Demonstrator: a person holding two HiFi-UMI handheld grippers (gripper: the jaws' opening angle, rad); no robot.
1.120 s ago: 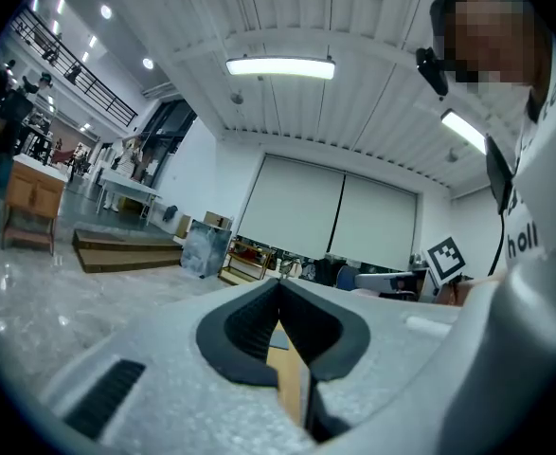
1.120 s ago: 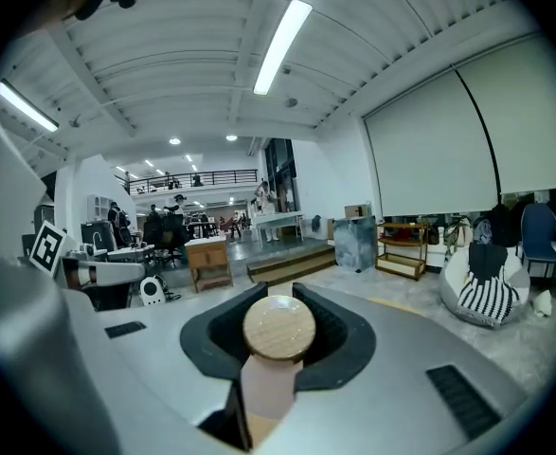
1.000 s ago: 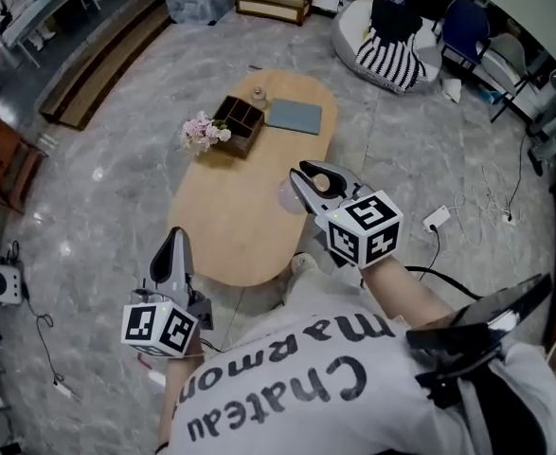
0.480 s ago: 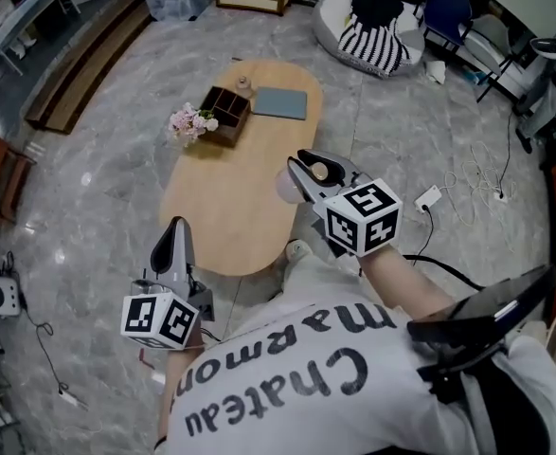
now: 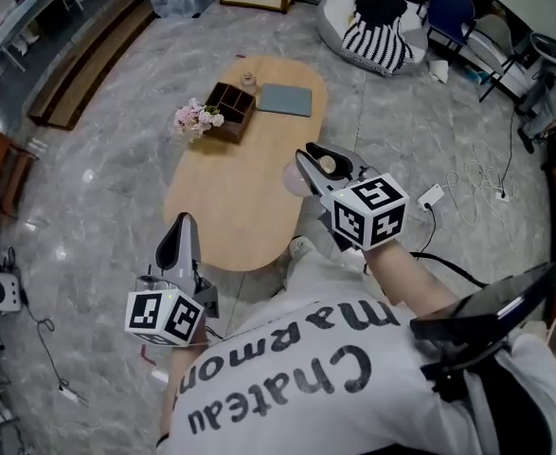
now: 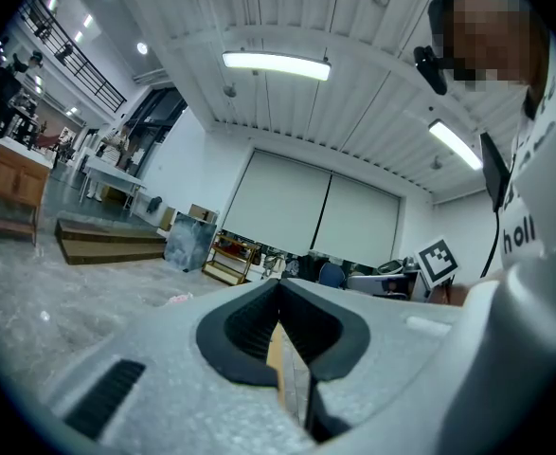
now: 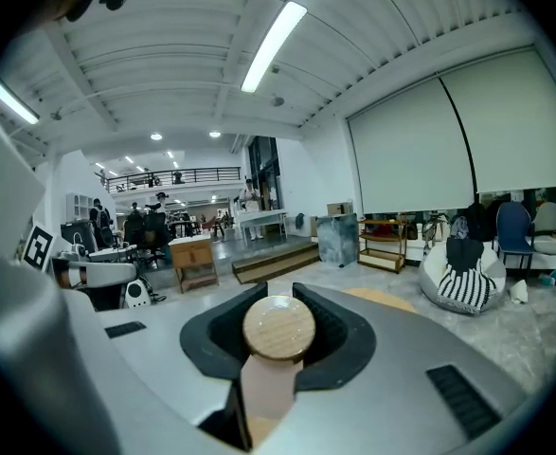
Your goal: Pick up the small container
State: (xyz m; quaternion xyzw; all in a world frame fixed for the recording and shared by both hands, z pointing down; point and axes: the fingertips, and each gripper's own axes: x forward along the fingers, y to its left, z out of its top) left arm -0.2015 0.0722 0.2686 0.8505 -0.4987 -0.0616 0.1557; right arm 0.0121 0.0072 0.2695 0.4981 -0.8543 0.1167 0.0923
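Right gripper view shows the right gripper (image 7: 279, 292) clamped on the small container (image 7: 278, 330), raised over the oval table's (image 5: 225, 211) near right edge, seemingly by a narrow bite, so tilting could let it slip; the left gripper (image 6: 279, 287) is closed, empty.

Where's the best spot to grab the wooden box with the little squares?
Probably an outer wall of the wooden box, coming from straight above: its top is open, and its thin upright walls are easy to pinch. Pick a side away from the flowers beside it.
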